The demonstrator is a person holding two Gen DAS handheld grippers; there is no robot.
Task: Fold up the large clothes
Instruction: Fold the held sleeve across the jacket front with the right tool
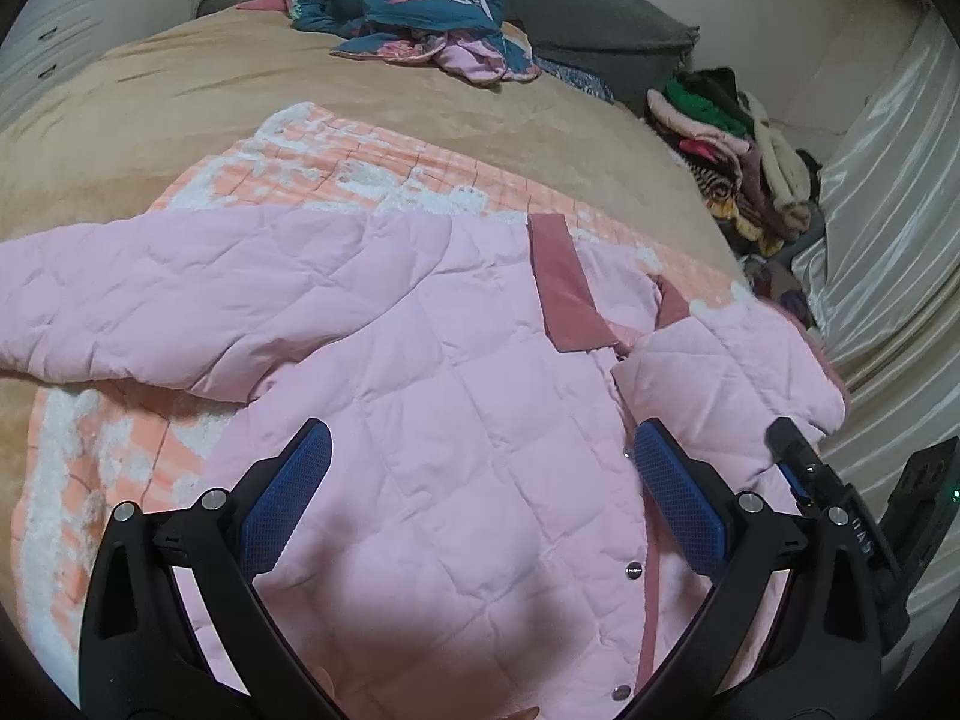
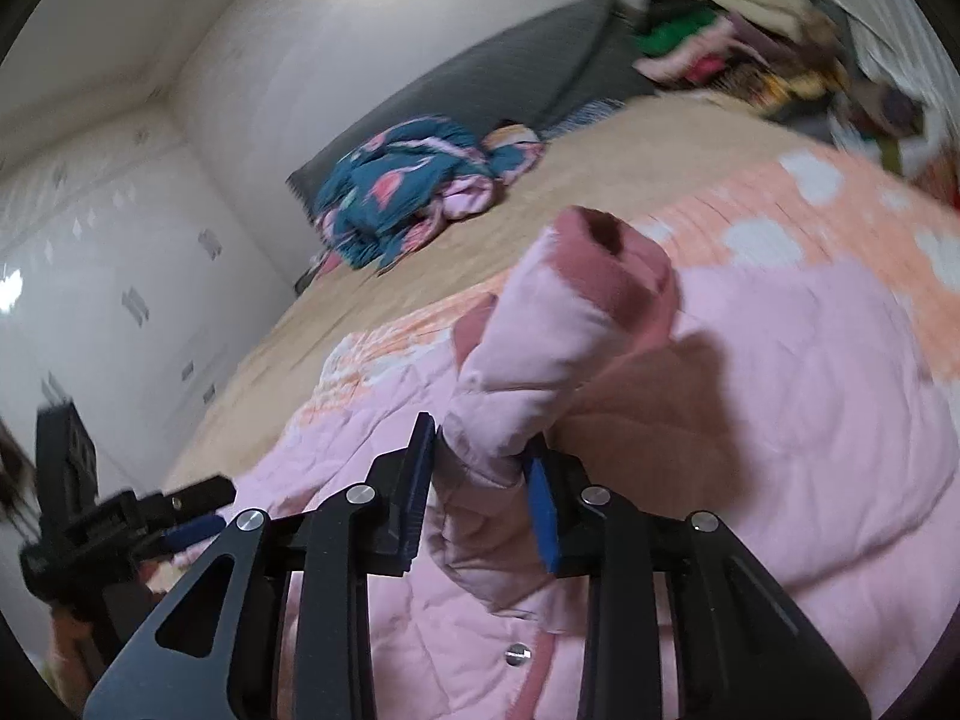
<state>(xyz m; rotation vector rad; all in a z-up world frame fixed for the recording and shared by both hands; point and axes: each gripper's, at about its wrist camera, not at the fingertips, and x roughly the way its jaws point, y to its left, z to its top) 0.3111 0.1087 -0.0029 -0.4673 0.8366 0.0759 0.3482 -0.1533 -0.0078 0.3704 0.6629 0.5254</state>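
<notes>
Gripping the sleeve (image 2: 540,348) of the pink quilted jacket (image 1: 456,372) mid-bed (image 1: 180,90), the right claw (image 2: 480,480) should carry it flat across the front; left claw (image 1: 480,480) hovers released.

A tan-covered bed (image 1: 180,96) fills the white-walled room, white drawers (image 2: 120,276) beside it, grey headboard (image 1: 588,6) behind.
</notes>
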